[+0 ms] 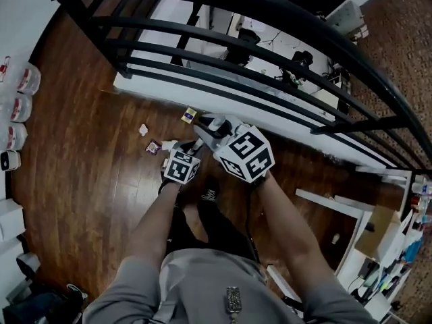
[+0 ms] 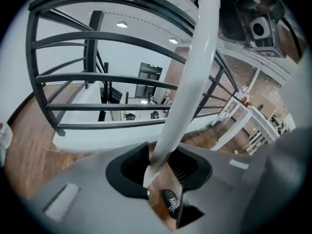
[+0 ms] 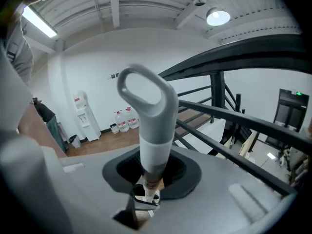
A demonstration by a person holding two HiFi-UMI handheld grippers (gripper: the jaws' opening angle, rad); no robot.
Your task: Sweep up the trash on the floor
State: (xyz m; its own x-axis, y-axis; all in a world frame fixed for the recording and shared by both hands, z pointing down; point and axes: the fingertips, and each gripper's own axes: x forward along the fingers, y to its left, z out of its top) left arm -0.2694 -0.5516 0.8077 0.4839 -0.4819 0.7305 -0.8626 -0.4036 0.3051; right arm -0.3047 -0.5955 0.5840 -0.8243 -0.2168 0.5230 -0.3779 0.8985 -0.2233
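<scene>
Three bits of trash lie on the dark wood floor point(image 1: 88, 133) ahead of me: a white crumpled scrap point(image 1: 143, 129), a small dark packet point(image 1: 153, 146) and a yellow-and-purple packet point(image 1: 190, 115). My left gripper point(image 1: 170, 146) is near the dark packet and is shut on a long white pole point(image 2: 187, 82) that slants up and right between its jaws point(image 2: 157, 165). My right gripper point(image 1: 210, 128) sits higher and just to the right, shut on a handle with a grey loop top point(image 3: 146, 101) at its white lower part point(image 3: 150, 175). Whether pole and handle are one tool I cannot tell.
A black metal railing point(image 1: 256, 59) over a white ledge point(image 1: 223, 90) runs across just beyond the trash. Water bottles point(image 1: 20, 106) line the left wall. White furniture point(image 1: 337, 204) stands at the right. My black shoes point(image 1: 206, 196) are under the grippers.
</scene>
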